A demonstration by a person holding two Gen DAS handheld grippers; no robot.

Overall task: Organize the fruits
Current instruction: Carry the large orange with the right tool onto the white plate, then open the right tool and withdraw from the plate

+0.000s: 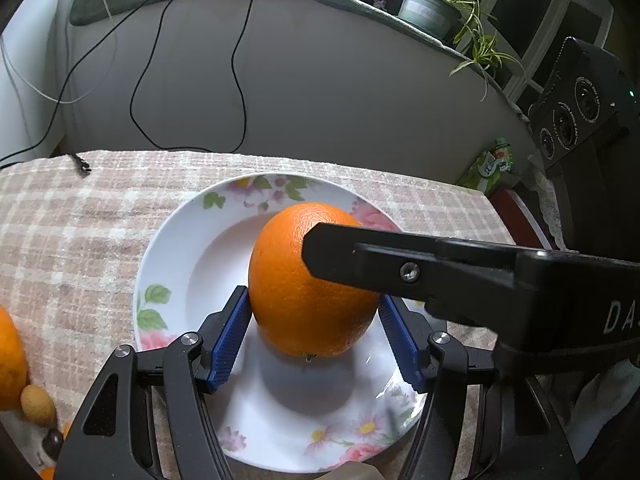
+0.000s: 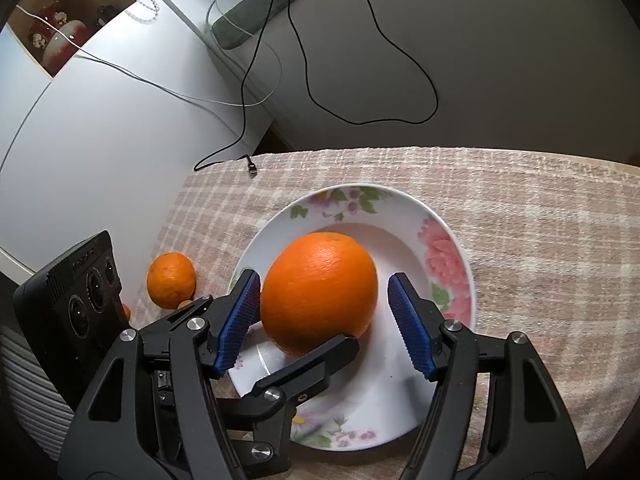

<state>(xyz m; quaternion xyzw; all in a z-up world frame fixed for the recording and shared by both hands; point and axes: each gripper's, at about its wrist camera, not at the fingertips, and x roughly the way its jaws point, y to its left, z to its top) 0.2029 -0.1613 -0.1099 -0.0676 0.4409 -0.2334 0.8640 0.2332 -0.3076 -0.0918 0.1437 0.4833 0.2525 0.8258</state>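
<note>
A large orange (image 1: 304, 280) (image 2: 320, 288) is over a white floral plate (image 1: 180, 256) (image 2: 448, 264) on the checked cloth. My left gripper (image 1: 314, 336) has its blue pads against both sides of the orange and holds it. My right gripper (image 2: 324, 320) is open around the same orange; its left pad (image 2: 240, 320) is close to the peel and its right pad (image 2: 412, 324) stands clear of it. The right gripper's black finger (image 1: 360, 256) crosses in front of the orange in the left wrist view. A smaller orange (image 2: 171, 280) (image 1: 10, 360) lies on the cloth left of the plate.
Small brown fruits (image 1: 38, 404) lie by the smaller orange. A black cable end (image 2: 252, 168) rests on the cloth's far edge. A wall, a ledge with a potted plant (image 1: 432, 8) and hanging cables stand behind the table.
</note>
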